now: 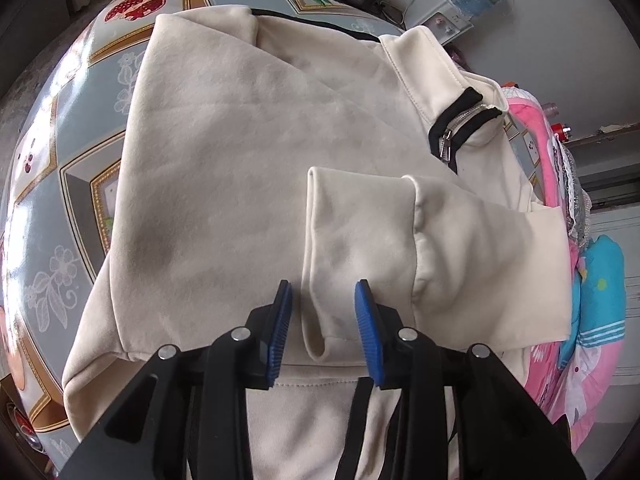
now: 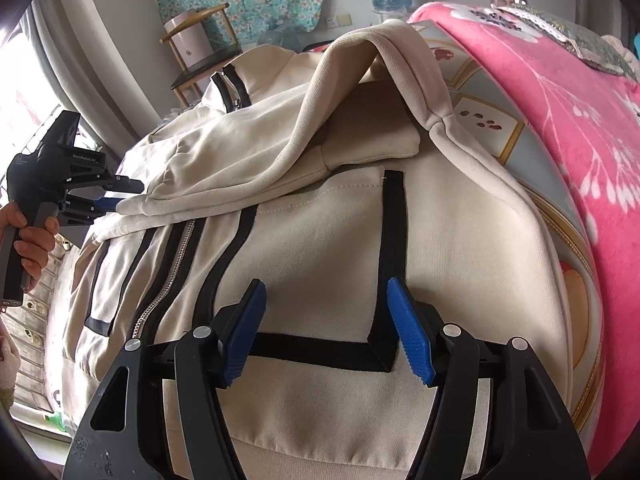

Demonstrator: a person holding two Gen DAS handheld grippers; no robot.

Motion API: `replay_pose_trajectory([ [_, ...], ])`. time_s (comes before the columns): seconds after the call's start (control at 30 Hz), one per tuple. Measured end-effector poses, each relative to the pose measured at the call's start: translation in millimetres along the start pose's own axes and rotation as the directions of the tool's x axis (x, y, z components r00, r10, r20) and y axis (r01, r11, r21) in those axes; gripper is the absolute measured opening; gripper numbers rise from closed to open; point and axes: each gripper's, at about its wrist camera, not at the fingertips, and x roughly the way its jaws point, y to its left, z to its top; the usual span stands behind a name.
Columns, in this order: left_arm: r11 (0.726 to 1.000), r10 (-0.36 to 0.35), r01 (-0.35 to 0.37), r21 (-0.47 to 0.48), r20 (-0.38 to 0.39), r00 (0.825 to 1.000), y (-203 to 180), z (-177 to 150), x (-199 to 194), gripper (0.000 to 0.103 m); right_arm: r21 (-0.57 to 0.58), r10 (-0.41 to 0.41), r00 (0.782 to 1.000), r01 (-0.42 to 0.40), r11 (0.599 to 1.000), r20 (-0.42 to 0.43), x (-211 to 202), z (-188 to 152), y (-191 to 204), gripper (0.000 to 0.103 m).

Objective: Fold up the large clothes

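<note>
Partly hidden behind both tools, cream jacket (image 1: 248, 160) spread over patterned table (image 1: 60, 152), near hem cut off; left gripper (image 1: 322, 312) parted astride folded sleeve cuff (image 1: 316, 320), pads not pressing; right gripper (image 2: 326, 324) wide apart above black-trimmed pocket (image 2: 320, 264), holding nothing.

Both tongs, left (image 1: 323, 292) and right (image 2: 326, 290), gape (blue pads apart).

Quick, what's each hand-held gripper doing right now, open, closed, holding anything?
Left hand-held gripper: open, sleeve cuff between its jaws, not pinched.
Right hand-held gripper: open, empty, over the cream jacket.
</note>
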Motion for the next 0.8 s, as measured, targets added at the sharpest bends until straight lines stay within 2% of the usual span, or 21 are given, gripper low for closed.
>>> replay_pose_trajectory([
  [0.2,1.000,0.007,-0.007,0.001,0.026,1.000,-2.4,-2.8,1.3,0.031,0.000,0.001,1.000,-0.001,1.000,0.003,1.1,0.4,0.3,0.063],
  [0.23,1.000,0.007,-0.007,0.013,0.036,0.999,-4.2,-3.6,1.6,0.026,-0.001,0.003,1.000,-0.003,1.000,0.002,0.8,0.5,-0.1,0.063],
  [0.27,0.999,0.009,-0.010,0.033,0.031,0.999,-6.8,-4.7,4.4,0.009,-0.001,0.003,1.000,-0.003,1.000,0.002,0.8,0.5,-0.1,0.063],
  [0.37,0.996,0.030,-0.036,0.081,0.071,0.997,-10.5,-7.4,3.2,0.004,0.003,0.008,1.000,-0.008,1.000,0.001,0.9,0.7,-1.1,0.063],
  [0.5,0.993,-0.008,-0.010,0.116,0.161,0.987,-10.5,-7.3,-23.1,0.003,-0.001,0.003,1.000,-0.003,1.000,-0.004,-0.6,1.4,-1.4,0.062],
  [0.67,0.987,-0.008,-0.042,0.154,0.307,0.952,-4.3,-0.9,-80.1,0.003,-0.012,-0.004,1.000,0.004,1.000,-0.001,-1.4,1.2,-1.5,0.061],
  [0.8,0.988,0.024,-0.071,0.138,0.314,0.949,10.5,6.6,-86.4,0.003,-0.026,-0.018,1.000,0.018,0.999,0.004,-0.6,1.3,0.9,0.061],
])
